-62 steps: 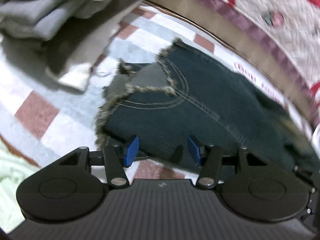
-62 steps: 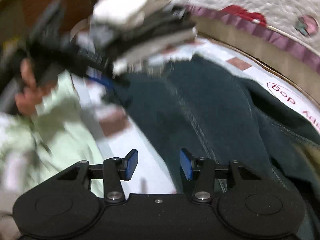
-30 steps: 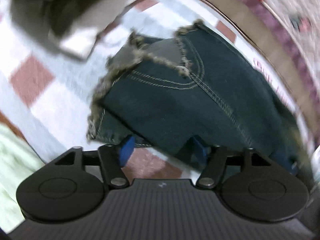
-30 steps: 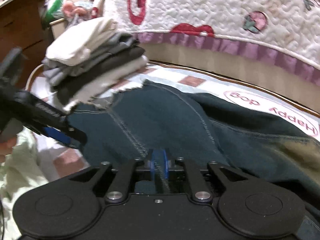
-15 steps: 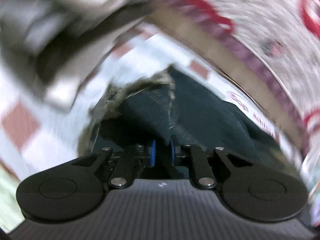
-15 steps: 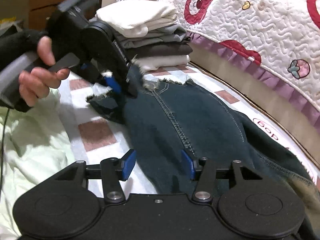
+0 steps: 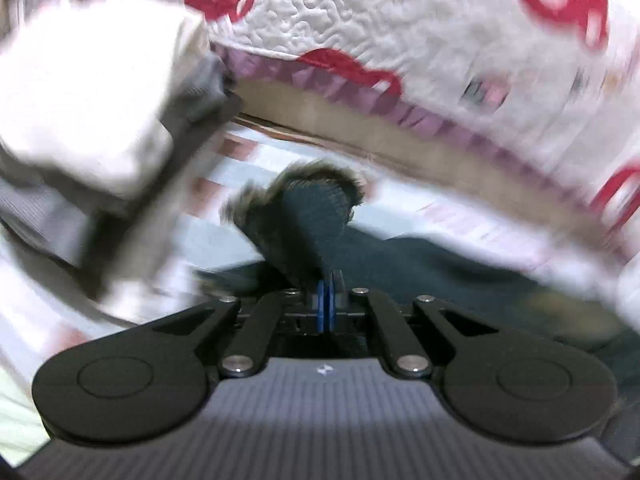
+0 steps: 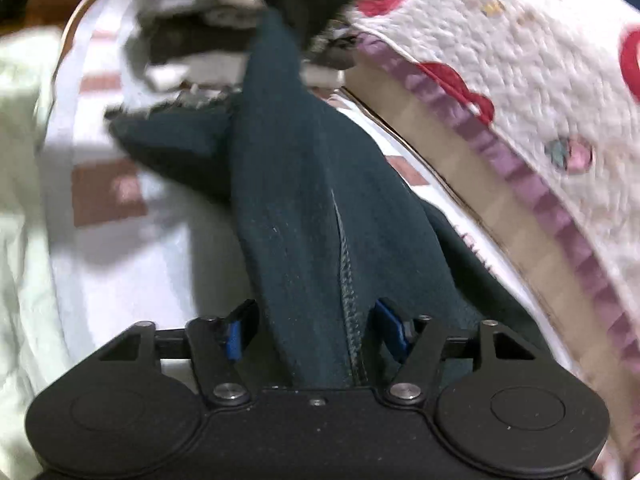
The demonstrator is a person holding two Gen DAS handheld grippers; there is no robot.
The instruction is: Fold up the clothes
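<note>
Nearest you, your left gripper (image 7: pixel 327 307) has its blue pads pressed flat together on a pinch of the dark denim jeans (image 7: pixel 316 216); the cloth rises from the pads in a tented fold, its frayed hem (image 7: pixel 320 172) standing up just beyond; the view is blurred, so finer detail of the grip is lost. Your right gripper (image 8: pixel 314 330) has just been closing its jaws, yet they stand partly apart; a thick ridge of the same jeans (image 8: pixel 304 184), with a stitched seam (image 8: pixel 348 280) down it, runs between the blue pads (image 8: pixel 394 330); whether the pads already press on the cloth you cannot tell from this view.

Beyond the tools, the jeans lie along a white sheet with reddish-brown squares (image 8: pixel 108 196); a pale green cloth (image 8: pixel 20 160) is bunched to the left of it. Farther off, a stack of folded clothes (image 7: pixel 92 112), white on top with grey beneath, sits near the frayed hem. At the back, a white quilted cover with red shapes and a purple trim (image 7: pixel 420 60) hangs over a tan edge (image 7: pixel 360 136).
</note>
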